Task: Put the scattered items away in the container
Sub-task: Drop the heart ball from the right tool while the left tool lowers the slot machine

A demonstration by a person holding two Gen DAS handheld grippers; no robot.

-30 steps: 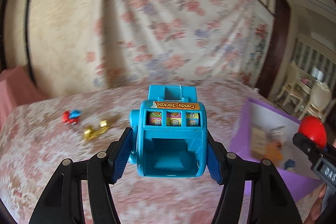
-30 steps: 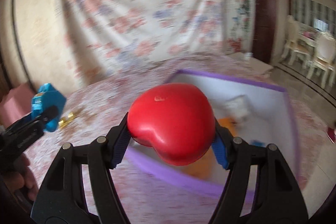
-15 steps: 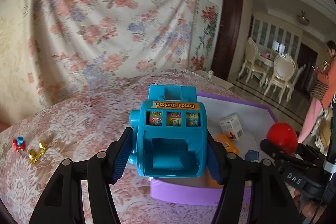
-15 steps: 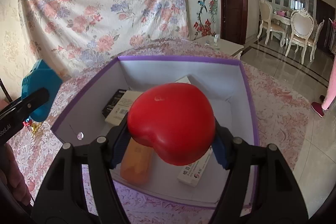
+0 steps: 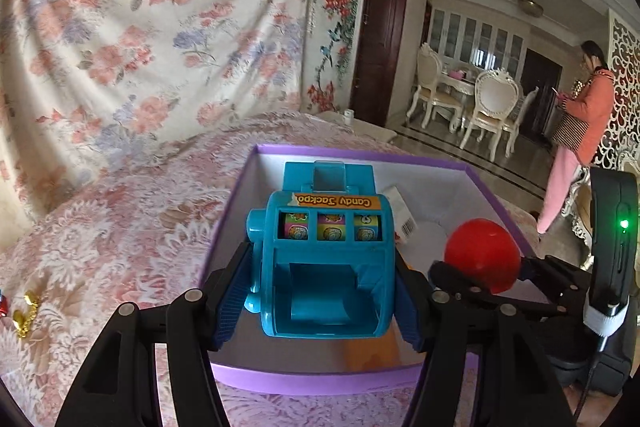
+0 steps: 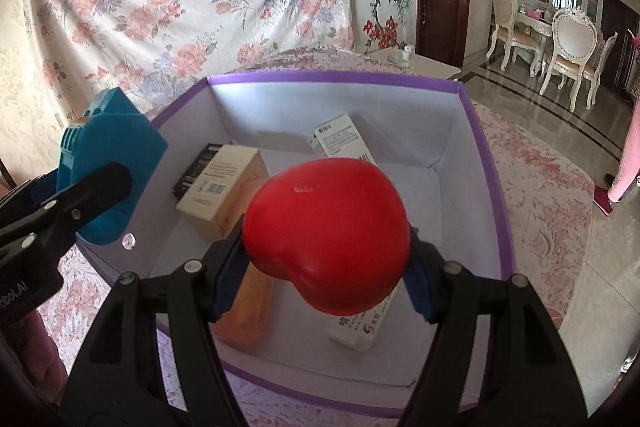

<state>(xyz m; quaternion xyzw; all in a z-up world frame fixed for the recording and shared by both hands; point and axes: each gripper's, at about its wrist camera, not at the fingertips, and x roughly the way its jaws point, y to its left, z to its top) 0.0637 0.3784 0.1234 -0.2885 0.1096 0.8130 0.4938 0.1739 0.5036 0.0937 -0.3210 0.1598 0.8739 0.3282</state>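
My left gripper (image 5: pixel 323 301) is shut on a blue toy slot machine (image 5: pixel 326 259) and holds it over the near left part of a purple box (image 5: pixel 320 381). My right gripper (image 6: pixel 326 277) is shut on a red heart-shaped toy (image 6: pixel 326 231), above the box (image 6: pixel 490 163). The toy also shows in the left wrist view (image 5: pixel 482 255). The slot machine shows at left in the right wrist view (image 6: pixel 108 171). Inside the box lie a tan carton (image 6: pixel 224 191), a white carton (image 6: pixel 344 139) and an orange packet (image 6: pixel 248 307).
The box stands on a surface under a pink floral lace cloth (image 5: pixel 100 239). A gold item (image 5: pixel 26 313) lies on it at far left. A flowered sheet (image 5: pixel 160 7) hangs behind. A person in orange (image 5: pixel 580 131) stands by chairs (image 5: pixel 486 111) at right.
Both grippers have swung right from the cloth to above the purple box, each still holding its toy. The red-blue and gold items slid to the left edge of view.
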